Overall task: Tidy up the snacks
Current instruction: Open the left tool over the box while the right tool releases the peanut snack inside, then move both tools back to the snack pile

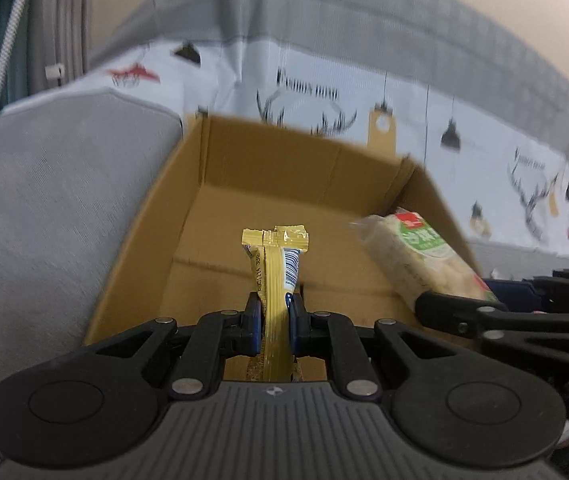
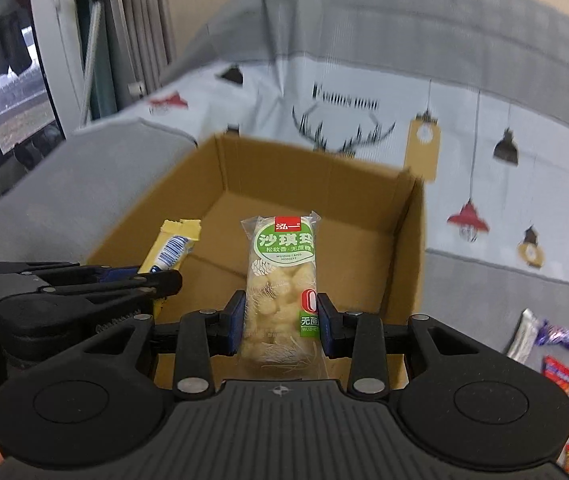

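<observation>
Your two snacks both hang over the open cardboard box (image 2: 408,240), which sits on the grey sofa (image 1: 44,208) with its floor bare beneath them; the gold bar (image 1: 276,276) runs lengthwise straight out from your left gripper (image 1: 275,320), its crimped end pointing away toward the box's far wall; the clear-wrapped rice-puff pack (image 2: 282,280) lies the same way ahead of your right gripper (image 2: 280,320), label up, long axis pointing into the box. Both sit above the near half of the box, the gold bar toward its left wall, the pack toward its right, the two grippers just beside each other; neither arm looks clearly nearer the floor. Your left jaws are pressed close, pinching the thin bar by its edges; your right jaws stand wider, clamped on the pack's flanks. Loose snacks (image 2: 560,364) wait on the seat to your right, outside the box.
</observation>
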